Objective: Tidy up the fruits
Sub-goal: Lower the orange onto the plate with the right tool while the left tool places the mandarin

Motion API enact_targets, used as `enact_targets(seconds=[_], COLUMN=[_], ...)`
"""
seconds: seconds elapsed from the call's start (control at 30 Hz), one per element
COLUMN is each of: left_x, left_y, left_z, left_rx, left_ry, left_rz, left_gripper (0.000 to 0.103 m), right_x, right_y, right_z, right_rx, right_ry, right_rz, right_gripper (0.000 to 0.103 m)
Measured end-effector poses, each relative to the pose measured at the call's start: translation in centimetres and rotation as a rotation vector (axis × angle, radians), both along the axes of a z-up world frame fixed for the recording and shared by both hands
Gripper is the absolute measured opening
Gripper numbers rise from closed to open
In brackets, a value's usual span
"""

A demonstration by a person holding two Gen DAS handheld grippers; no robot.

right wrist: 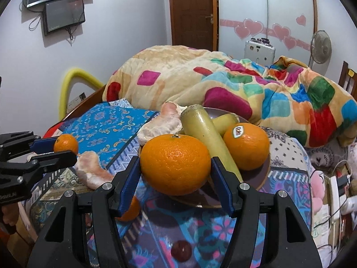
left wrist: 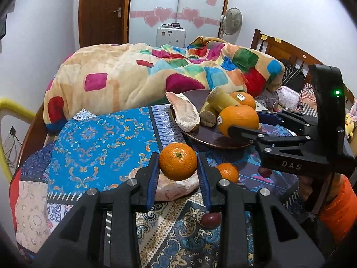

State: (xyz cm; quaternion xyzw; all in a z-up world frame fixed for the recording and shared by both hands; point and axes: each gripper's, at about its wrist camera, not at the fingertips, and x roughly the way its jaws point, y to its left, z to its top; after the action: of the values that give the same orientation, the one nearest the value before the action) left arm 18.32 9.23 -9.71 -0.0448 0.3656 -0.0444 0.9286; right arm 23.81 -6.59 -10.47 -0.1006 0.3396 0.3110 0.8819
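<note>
Oranges in both grippers — the left gripper (left wrist: 178, 167) has its jaws clamped on a small orange (left wrist: 178, 161). The right gripper (right wrist: 176, 176) is squeezing a bigger orange (right wrist: 175, 164) over the plate (right wrist: 261, 176).

Sugarcane pieces (right wrist: 207, 138) and stickered orange (right wrist: 246, 148) crowd plate (right wrist: 263, 174)

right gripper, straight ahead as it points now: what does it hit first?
Likely the sugarcane piece on the brown plate. The right gripper already clamps an orange at the plate's near edge; depth unclear.
</note>
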Motion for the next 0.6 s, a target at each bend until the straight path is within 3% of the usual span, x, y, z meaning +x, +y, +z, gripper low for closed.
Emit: enact_targets(seconds=[0.37, 0.6], left_x=[1.1, 1.8], left_y=[-0.1, -0.7], left_z=[-0.7, 0.0], left_rx=[-0.003, 0.003], left_ry=[0.012, 0.011], left_rz=[-0.01, -0.018], left_gripper=[0.033, 0.033], right_x=[0.5, 0.1], right_y=[1.5, 0.5], right_z=[-1.4, -0.4], right_rx=[-0.081, -0.061], right_ry=[0.019, 0.022], right_rz=[0.031, 0.027], right_gripper=[0.061, 0.061])
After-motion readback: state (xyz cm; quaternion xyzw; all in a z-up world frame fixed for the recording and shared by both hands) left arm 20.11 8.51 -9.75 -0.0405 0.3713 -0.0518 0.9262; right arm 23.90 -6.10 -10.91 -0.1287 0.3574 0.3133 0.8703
